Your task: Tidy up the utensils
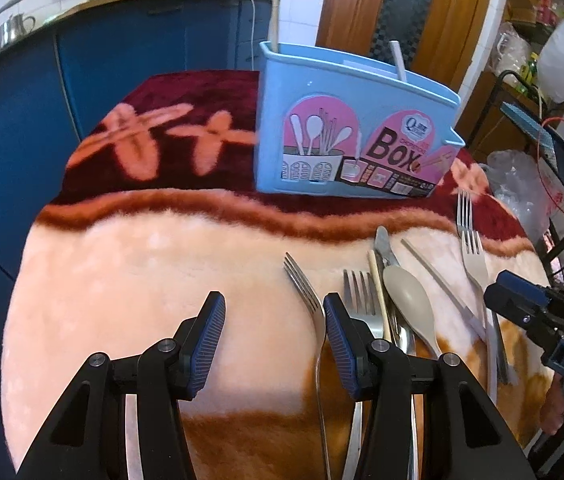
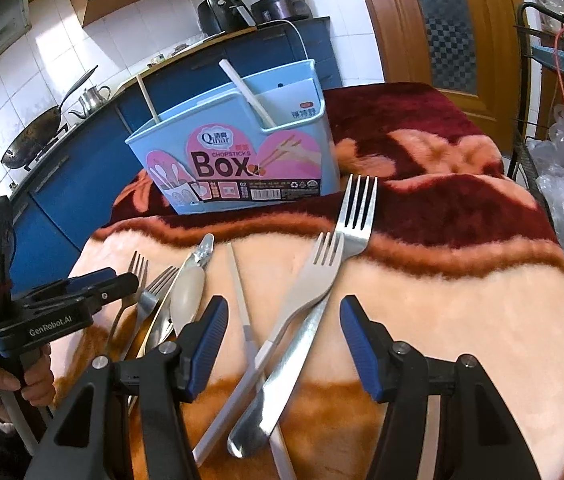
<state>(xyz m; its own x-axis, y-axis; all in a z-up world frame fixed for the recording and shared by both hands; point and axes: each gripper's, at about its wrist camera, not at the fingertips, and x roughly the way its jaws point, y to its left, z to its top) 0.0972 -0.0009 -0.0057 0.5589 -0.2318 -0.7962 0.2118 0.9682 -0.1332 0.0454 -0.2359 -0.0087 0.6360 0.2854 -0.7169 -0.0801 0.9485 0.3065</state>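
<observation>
Lying loose on the blanket-covered counter (image 2: 461, 300), the utensils form two clusters in front of the blue box (image 2: 242, 160). Right cluster: a large steel fork (image 2: 309, 280) and a pale plastic fork (image 2: 301, 280) crossed over it, long axes running from near the right tongs (image 2: 283, 344) up and away toward the box, tines at the far end. Both handles pass between the right tongs' parted pads; nothing is gripped. A grey chopstick (image 2: 238, 280) lies just left of them.

Left cluster: two steel forks (image 1: 305, 292), a beige spoon (image 1: 409, 296), a wooden chopstick (image 1: 377, 292). The left tongs (image 1: 274, 344) stand spread and empty over bare blanket; the nearest fork's handle lies just by the right-hand pad, axis running toward the camera.

Judgement: right hand is better lined up for a pick; the fork handles already sit within its gap.

The box stands upright at the far side, already holding a white chopstick (image 2: 246, 92) and a wooden one (image 2: 148, 96).

Writing: "Qinar", "CHOPSTICKS", "Box" on the box label; "GenRobot.AI" on the left tongs' body; "DAS" on the right tongs' body in the left view.
</observation>
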